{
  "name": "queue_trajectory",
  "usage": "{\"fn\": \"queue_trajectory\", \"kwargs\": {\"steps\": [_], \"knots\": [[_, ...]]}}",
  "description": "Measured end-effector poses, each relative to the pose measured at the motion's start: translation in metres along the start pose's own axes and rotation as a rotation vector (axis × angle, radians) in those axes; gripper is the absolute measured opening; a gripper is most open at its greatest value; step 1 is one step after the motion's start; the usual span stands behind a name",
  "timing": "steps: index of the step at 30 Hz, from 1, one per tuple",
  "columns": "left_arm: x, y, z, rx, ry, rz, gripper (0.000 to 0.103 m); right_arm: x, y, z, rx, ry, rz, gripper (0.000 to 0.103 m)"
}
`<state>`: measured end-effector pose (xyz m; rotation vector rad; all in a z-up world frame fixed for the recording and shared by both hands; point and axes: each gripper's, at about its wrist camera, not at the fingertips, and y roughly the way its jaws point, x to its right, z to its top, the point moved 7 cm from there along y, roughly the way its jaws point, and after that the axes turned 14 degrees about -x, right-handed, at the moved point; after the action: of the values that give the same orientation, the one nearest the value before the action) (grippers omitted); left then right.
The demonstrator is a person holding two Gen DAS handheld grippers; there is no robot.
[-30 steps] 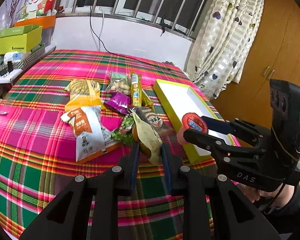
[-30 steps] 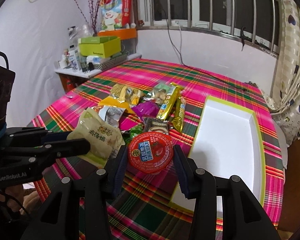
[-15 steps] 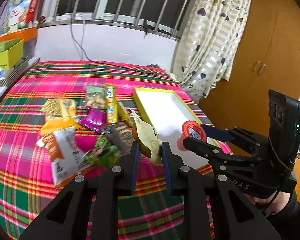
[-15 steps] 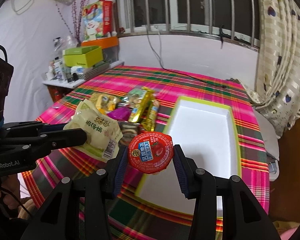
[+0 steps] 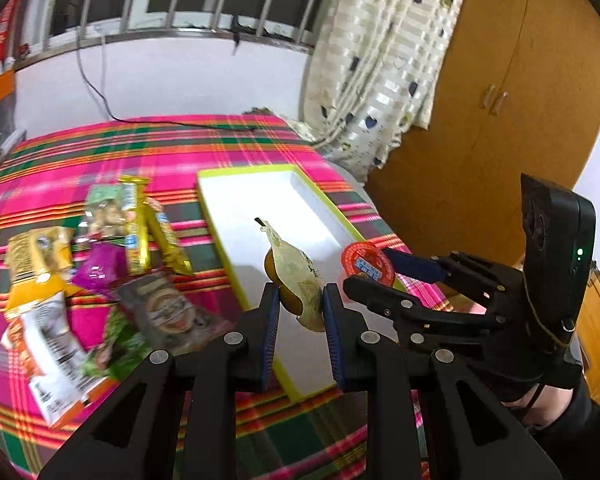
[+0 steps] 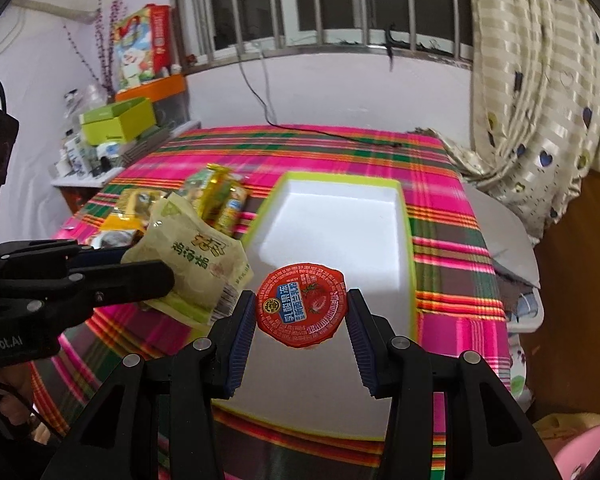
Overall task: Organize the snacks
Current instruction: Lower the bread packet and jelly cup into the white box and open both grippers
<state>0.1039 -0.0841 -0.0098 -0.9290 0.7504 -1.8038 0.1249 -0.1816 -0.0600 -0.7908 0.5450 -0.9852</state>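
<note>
A: Left wrist view first. What is the left gripper (image 5: 298, 312) doing?

B: Its jaws are clamped on a pale snack pouch (image 5: 296, 276), pinching the lower part so the rest stands up ahead of the fingertips. It looks light, soft and crinkly, likely to flop, so that low pinch seems sound. Beyond and beneath the fingers lies the white tray (image 5: 260, 216) with its lime rim, on the plaid tablecloth (image 5: 180, 148).

A: And the hand's pose?

B: It is angled down toward the tray. The loose snack pile (image 5: 112, 260) sits off to its left, and the right gripper (image 5: 370, 270) is just to its right.

A: Now the right wrist view.

B: The right gripper (image 6: 302, 306) grips a red jelly cup (image 6: 302, 306) by its sides, foil lid facing the camera. I'd judge it rigid but smooth, its foil easy to puncture, so the side hold suits it. It is tilted downward over the tray (image 6: 404, 240), with the left gripper (image 6: 152, 276) and pouch (image 6: 196, 256) to its left.
</note>
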Motion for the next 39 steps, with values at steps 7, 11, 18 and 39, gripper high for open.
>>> {"fn": "queue_trajectory", "kwargs": {"steps": [7, 11, 18, 39], "knots": [[0.010, 0.030, 0.001, -0.075, 0.012, -0.040, 0.023, 0.022, 0.013, -0.007, -0.039, 0.039, -0.009, 0.043], [0.013, 0.042, -0.002, -0.110, 0.009, -0.055, 0.023, 0.028, 0.017, -0.011, -0.055, 0.049, -0.012, 0.043], [0.013, 0.058, -0.007, -0.170, 0.002, -0.076, 0.023, 0.035, 0.022, -0.017, -0.083, 0.071, -0.019, 0.043], [0.008, 0.040, -0.012, -0.118, 0.013, -0.018, 0.045, 0.027, 0.001, -0.019, -0.054, 0.065, -0.033, 0.050]]}}
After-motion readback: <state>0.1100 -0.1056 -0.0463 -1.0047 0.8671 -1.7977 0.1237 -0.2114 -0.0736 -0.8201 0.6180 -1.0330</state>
